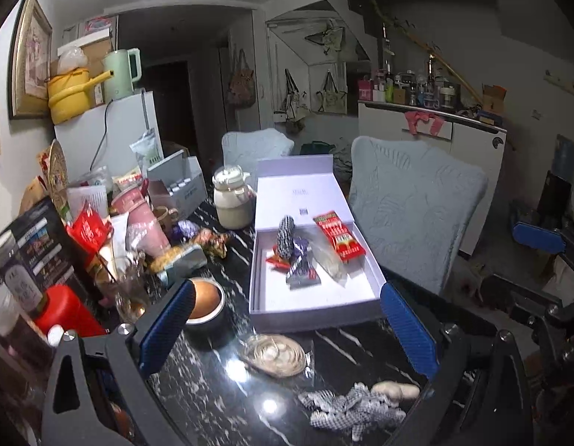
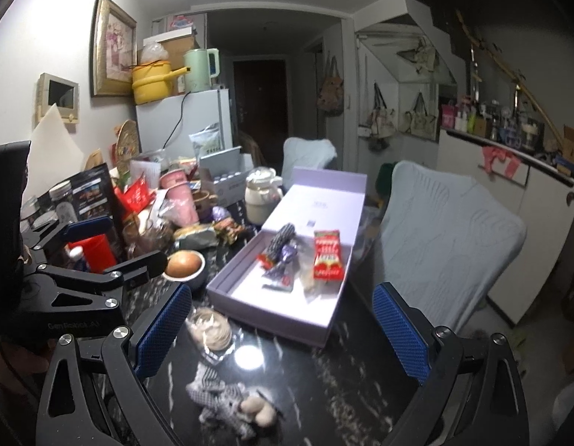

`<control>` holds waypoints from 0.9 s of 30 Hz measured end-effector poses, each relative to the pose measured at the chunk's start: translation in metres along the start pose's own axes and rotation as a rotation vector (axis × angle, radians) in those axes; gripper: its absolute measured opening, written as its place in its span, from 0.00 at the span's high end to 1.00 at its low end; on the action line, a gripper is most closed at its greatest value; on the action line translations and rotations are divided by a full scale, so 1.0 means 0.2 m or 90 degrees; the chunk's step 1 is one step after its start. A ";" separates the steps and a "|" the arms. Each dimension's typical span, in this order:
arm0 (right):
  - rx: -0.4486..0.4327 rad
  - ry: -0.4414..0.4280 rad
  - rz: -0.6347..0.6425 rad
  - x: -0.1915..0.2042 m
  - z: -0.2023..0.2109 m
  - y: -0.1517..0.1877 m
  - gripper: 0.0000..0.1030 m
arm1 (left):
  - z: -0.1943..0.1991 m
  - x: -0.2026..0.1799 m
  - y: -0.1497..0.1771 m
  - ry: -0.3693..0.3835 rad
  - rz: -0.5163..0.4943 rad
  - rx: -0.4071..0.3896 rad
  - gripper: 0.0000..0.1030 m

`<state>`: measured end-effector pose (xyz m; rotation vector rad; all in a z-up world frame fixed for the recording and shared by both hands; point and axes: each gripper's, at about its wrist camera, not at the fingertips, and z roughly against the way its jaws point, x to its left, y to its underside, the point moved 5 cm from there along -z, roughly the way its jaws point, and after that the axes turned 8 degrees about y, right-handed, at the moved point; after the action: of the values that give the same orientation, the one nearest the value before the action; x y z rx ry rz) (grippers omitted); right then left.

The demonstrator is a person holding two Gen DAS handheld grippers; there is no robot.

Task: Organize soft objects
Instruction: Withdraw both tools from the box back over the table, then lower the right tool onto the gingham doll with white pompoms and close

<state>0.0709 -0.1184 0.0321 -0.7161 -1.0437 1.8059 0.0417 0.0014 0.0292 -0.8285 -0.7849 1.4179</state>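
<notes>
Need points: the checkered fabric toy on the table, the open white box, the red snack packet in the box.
Checkered grey-and-white fabric toy (image 1: pixel 346 407): left wrist view, on its gingham body.
Open white cardboard box (image 1: pixel 316 303): left wrist view, on the bare floor near its front wall.
Red snack packet (image 2: pixel 327 256): right wrist view, middle of the wrapper.

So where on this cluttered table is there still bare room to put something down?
Bare room: the near end of the white box, in front of the snack packets, and the dark tabletop between the box and the checkered plush toy. The table's left side, around the red container and pink cup, is crowded.
</notes>
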 end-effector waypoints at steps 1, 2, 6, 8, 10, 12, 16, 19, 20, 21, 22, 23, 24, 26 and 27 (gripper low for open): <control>0.003 -0.001 -0.004 0.00 0.01 0.02 0.03 | 0.01 0.00 0.03 0.003 0.000 0.007 0.01; 0.006 -0.004 -0.007 -0.01 0.02 0.05 0.03 | 0.01 0.00 0.05 0.004 0.000 0.010 0.01; 0.023 -0.010 -0.014 -0.01 0.04 0.13 0.03 | 0.04 0.00 0.14 -0.004 0.006 0.022 0.01; 0.031 -0.013 -0.022 -0.01 0.04 0.18 0.03 | 0.04 0.00 0.19 -0.002 0.012 0.031 0.01; 0.044 -0.016 -0.023 0.01 0.03 0.24 0.03 | 0.03 0.00 0.25 0.003 0.018 0.051 0.01; 0.058 -0.019 -0.015 0.03 0.02 0.30 0.03 | 0.03 0.00 0.30 0.006 0.025 0.063 0.01; 0.088 -0.030 -0.002 0.08 -0.02 0.42 0.03 | 0.04 0.01 0.41 -0.004 0.039 0.065 0.01; 0.110 -0.048 -0.010 0.11 -0.05 0.53 0.03 | 0.05 0.01 0.49 -0.007 0.049 0.068 0.01; 0.115 -0.051 -0.013 0.11 -0.05 0.55 0.03 | 0.05 0.02 0.50 -0.006 0.055 0.064 0.01; 0.122 -0.055 -0.018 0.12 -0.06 0.58 0.03 | 0.05 0.02 0.52 -0.010 0.062 0.063 0.01; 0.127 -0.055 -0.024 0.12 -0.07 0.60 0.03 | 0.05 0.02 0.54 -0.012 0.063 0.066 0.01; 0.134 -0.056 -0.037 0.12 -0.08 0.62 0.03 | 0.05 0.02 0.56 -0.013 0.061 0.071 0.01; 0.136 -0.061 -0.043 0.12 -0.09 0.64 0.03 | 0.04 0.02 0.58 -0.016 0.062 0.077 0.01; 0.145 -0.073 -0.046 0.13 -0.10 0.67 0.03 | 0.02 0.02 0.62 -0.013 0.073 0.094 0.01; 0.147 -0.071 -0.042 0.14 -0.10 0.69 0.03 | 0.01 0.03 0.65 -0.006 0.083 0.106 0.01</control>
<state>0.0187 -0.1179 -0.0995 -0.4408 -0.9010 1.8884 -0.0262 0.0054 -0.0826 -0.7550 -0.6186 1.5813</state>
